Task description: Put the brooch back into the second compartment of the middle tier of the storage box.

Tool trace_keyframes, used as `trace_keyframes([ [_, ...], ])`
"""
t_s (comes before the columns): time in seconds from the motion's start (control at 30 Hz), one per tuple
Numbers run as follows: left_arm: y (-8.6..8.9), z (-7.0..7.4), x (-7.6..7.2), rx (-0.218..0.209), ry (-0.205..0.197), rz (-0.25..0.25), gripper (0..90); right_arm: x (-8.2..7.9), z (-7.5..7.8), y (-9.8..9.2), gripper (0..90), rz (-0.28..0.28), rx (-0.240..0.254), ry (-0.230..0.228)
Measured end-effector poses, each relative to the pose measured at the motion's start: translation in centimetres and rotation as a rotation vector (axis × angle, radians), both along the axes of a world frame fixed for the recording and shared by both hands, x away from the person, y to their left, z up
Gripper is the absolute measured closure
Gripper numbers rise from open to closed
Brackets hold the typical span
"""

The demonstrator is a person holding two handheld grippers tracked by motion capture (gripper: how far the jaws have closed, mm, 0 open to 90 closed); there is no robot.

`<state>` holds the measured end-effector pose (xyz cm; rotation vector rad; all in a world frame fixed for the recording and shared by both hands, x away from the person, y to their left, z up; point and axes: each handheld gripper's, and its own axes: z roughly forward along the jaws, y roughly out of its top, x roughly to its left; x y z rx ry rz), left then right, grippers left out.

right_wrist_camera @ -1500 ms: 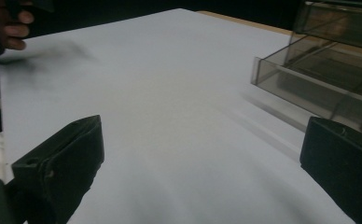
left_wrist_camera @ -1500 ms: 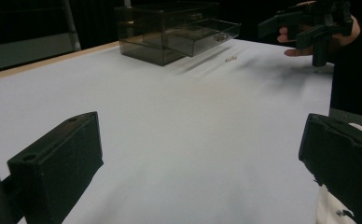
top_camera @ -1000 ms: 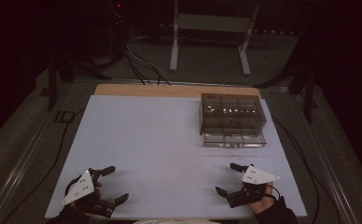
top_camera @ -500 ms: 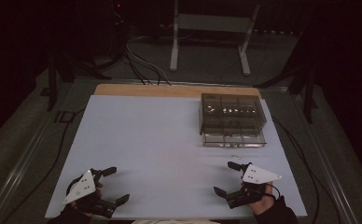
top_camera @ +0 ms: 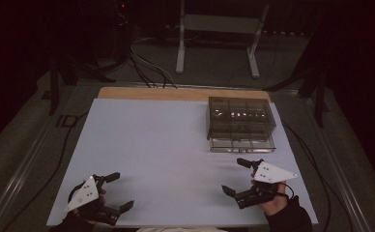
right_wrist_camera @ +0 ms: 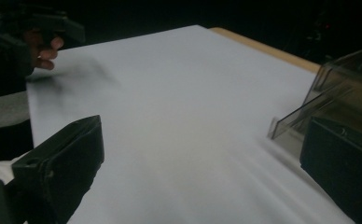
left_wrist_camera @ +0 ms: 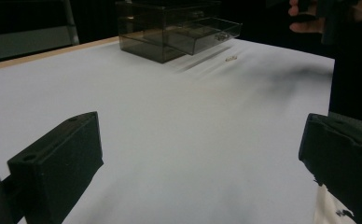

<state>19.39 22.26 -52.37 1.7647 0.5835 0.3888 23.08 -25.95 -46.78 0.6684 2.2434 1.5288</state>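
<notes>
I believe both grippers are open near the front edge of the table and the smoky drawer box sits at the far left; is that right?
Not quite: the drawer box sits at the far right of the table, as the high view shows. The rest holds: the left gripper and the right gripper are both open near the front edge.

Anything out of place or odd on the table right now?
Two things. The lower drawer of the clear drawer box stands pulled out toward the person. A small pale item lies loose on the white sheet just in front of it; too small to identify. Both hand-held grippers are open and empty.
</notes>
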Motion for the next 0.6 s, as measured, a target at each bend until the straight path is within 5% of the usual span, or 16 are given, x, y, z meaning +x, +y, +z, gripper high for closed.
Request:
trace_keyframes([
  [0.6,0.2,0.1,0.0,0.0,-0.006,0.027,0.5,2.5,2.6,-1.0,0.0,-0.075,0.015,-0.024],
])
